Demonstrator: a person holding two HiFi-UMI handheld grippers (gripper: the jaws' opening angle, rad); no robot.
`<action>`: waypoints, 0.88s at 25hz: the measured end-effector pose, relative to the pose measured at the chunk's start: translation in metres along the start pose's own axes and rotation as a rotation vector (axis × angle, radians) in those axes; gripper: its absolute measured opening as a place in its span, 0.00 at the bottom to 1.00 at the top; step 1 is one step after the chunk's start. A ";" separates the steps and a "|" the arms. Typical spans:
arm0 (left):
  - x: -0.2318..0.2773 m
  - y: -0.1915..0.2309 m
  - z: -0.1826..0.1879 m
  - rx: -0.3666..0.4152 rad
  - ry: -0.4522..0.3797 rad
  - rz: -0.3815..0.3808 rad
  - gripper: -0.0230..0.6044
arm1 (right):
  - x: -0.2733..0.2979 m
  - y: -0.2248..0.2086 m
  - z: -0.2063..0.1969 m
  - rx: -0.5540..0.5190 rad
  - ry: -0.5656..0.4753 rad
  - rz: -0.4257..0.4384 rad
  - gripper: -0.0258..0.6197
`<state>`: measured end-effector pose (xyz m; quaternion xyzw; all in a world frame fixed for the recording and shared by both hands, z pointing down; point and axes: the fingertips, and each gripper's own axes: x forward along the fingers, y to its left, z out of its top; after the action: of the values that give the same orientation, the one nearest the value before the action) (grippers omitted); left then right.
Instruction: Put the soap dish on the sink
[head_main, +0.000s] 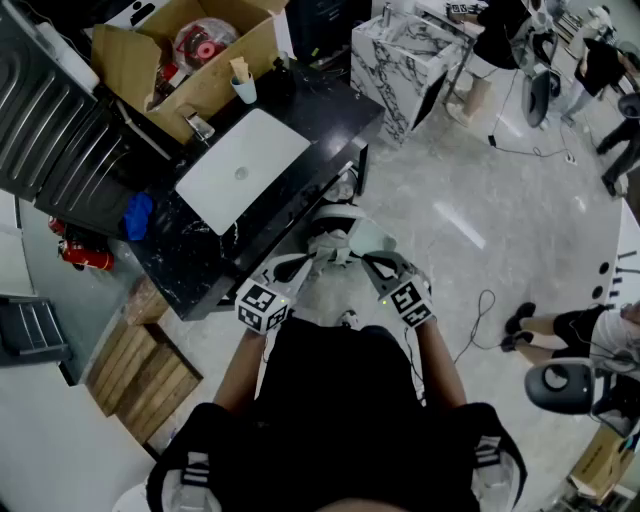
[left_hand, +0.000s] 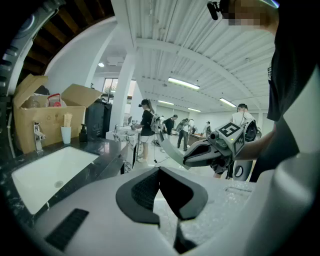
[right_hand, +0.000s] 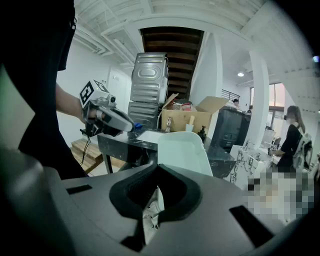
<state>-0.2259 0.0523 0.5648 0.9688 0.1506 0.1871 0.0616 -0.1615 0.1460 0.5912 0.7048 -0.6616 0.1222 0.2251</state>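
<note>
The soap dish (head_main: 345, 237) is a pale, shallow tray held in the air in front of the person, off the front edge of the black counter (head_main: 330, 110). My right gripper (head_main: 368, 262) is shut on its near edge, and in the right gripper view the dish (right_hand: 182, 150) rises from between the jaws. My left gripper (head_main: 312, 258) is shut with its tip beside the dish's other side, and nothing shows between its jaws (left_hand: 160, 172). The white rectangular sink (head_main: 240, 170) is set in the counter, up and to the left.
A faucet (head_main: 200, 127), a cup (head_main: 243, 90) and an open cardboard box (head_main: 190, 60) stand behind the sink. A blue cloth (head_main: 138, 215) lies on the counter's left end. A marble block (head_main: 405, 65) stands beyond it, wooden pallets (head_main: 140, 365) lie lower left, and people are at the right.
</note>
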 end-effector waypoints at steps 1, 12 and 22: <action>0.000 -0.003 -0.001 0.000 0.004 0.001 0.04 | -0.001 0.003 -0.001 0.000 -0.001 0.004 0.04; -0.012 -0.020 -0.010 -0.007 0.034 0.023 0.04 | -0.010 0.014 0.002 -0.021 -0.015 0.037 0.04; -0.010 -0.027 -0.020 -0.022 0.048 0.031 0.04 | -0.010 0.017 -0.006 -0.019 -0.009 0.062 0.04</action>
<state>-0.2500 0.0760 0.5747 0.9654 0.1350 0.2130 0.0659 -0.1789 0.1572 0.5943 0.6825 -0.6851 0.1199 0.2248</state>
